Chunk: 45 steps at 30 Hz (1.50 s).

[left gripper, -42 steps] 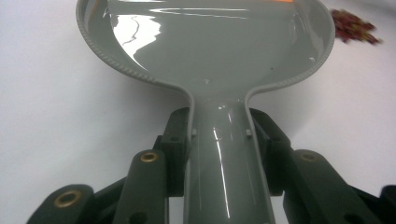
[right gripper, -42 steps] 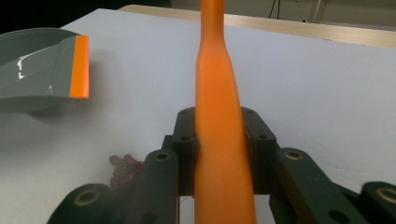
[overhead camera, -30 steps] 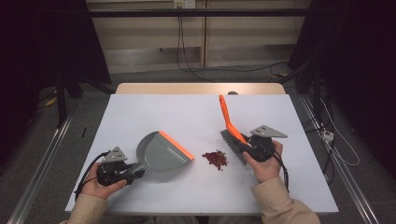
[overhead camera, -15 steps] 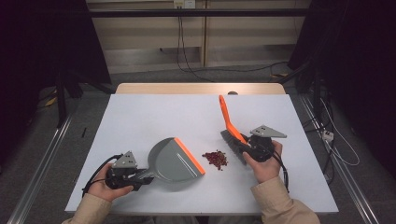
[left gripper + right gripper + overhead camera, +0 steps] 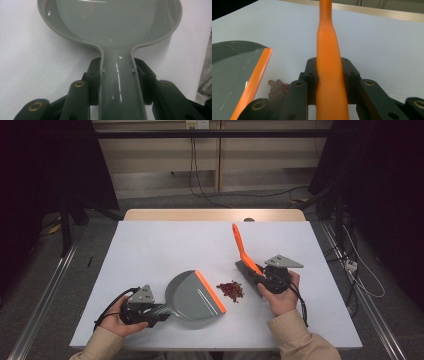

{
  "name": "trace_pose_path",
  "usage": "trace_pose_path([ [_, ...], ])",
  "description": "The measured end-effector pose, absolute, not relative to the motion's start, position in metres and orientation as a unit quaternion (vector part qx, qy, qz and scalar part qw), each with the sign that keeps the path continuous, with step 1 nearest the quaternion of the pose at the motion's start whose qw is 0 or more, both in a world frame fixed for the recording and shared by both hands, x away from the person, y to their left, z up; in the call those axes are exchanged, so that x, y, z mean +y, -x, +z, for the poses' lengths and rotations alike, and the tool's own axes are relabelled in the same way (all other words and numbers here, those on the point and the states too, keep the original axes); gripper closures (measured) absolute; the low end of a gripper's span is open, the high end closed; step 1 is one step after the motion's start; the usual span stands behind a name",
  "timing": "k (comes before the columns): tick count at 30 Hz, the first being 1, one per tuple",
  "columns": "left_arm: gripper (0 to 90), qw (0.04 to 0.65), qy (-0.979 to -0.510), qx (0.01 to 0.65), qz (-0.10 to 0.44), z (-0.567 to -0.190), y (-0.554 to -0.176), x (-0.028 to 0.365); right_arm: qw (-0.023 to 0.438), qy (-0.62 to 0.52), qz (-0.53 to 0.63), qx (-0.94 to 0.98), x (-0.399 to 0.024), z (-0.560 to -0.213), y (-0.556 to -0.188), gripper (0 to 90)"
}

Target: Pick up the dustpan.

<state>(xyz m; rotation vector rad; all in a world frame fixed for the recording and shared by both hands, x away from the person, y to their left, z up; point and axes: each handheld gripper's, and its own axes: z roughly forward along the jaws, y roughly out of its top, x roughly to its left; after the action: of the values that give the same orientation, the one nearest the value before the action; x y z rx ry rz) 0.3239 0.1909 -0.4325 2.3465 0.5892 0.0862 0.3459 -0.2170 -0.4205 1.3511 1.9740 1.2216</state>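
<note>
White table (image 5: 150, 245): red crumbs (image 5: 230, 290) lie low centre, between the dustpan (image 5: 192, 295) clamped in the left gripper (image 5: 159, 312) and the brush (image 5: 243, 256) clamped in the right gripper (image 5: 260, 279).

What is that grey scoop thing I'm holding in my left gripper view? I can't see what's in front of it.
Observer: It's a dustpan, and its orange lip faces a little pile of red bits on the table.
Operator: Is anything in the other hand?
Observer: Yes, the right gripper is clamped on an orange brush.
Operator: Where are its bristles?
Observer: Down on the table, just right of the red pile.
</note>
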Motion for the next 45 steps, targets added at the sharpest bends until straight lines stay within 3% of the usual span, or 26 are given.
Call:
trace_pose_path([
  [10,57.4,0.343,-0.907,0.238,0.046,-0.428,-0.325,0.184,0.226,-0.489,0.441,0.718,-0.217,-0.421,-0.346,70.9],
  [16,62.7,0.330,-0.917,0.222,0.045,-0.429,-0.325,0.181,0.229,-0.489,0.437,0.719,-0.216,-0.421,-0.346,70.9],
  [45,62.7,0.340,-0.922,0.186,0.017,-0.428,-0.327,0.163,0.259,-0.481,0.400,0.736,-0.197,-0.431,-0.351,71.0],
])
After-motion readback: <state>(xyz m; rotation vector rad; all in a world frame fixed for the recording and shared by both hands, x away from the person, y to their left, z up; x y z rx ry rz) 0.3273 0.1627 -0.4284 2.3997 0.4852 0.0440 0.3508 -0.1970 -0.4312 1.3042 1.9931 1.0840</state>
